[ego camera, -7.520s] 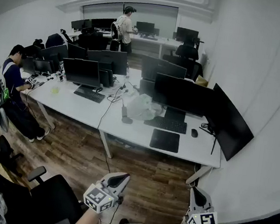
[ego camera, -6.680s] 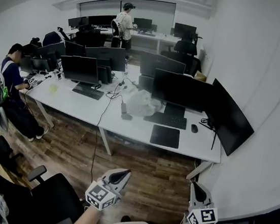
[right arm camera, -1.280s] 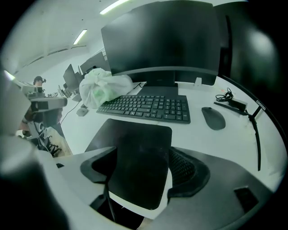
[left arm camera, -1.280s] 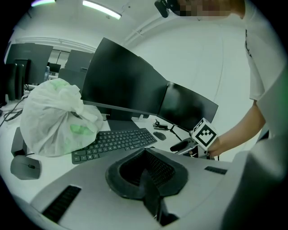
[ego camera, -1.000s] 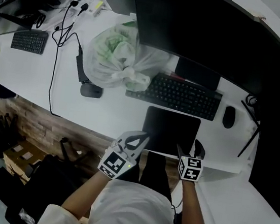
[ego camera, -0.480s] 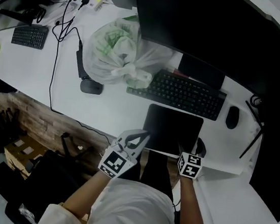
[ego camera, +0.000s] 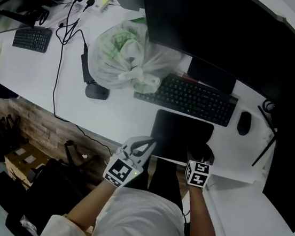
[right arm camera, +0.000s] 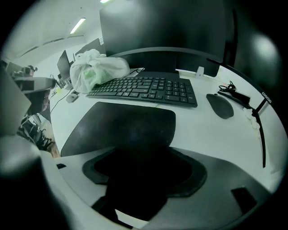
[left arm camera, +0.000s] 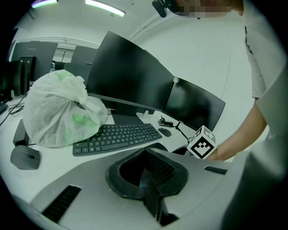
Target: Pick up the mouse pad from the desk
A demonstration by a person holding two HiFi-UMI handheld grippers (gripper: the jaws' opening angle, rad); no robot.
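Note:
The black mouse pad (ego camera: 181, 135) lies flat on the white desk (ego camera: 112, 120), just in front of the keyboard (ego camera: 186, 99). My right gripper (ego camera: 202, 150) points steeply down at the pad's near right corner. In the right gripper view the pad (right arm camera: 128, 126) runs under the dark jaws of that gripper (right arm camera: 139, 179), which have just been closing. They still stand wide, and no pinch on the pad shows. My left gripper (ego camera: 148, 142) hovers at the desk's front edge, left of the pad, its fingers meeting at the tips with nothing held (left arm camera: 146, 182).
A black mouse (ego camera: 244, 122) sits right of the keyboard. A full white plastic bag (ego camera: 125, 58) stands to the left, with a dark puck-like thing (ego camera: 96, 92) and cables beside it. Large dark monitors (ego camera: 217, 37) rise behind the keyboard. A monitor stand (ego camera: 209, 75) is behind the keys.
Seconds ago the desk was seen from across the room; now it is right below. Within the last second the right gripper edged forward onto the pad's near right corner. The left gripper stayed put.

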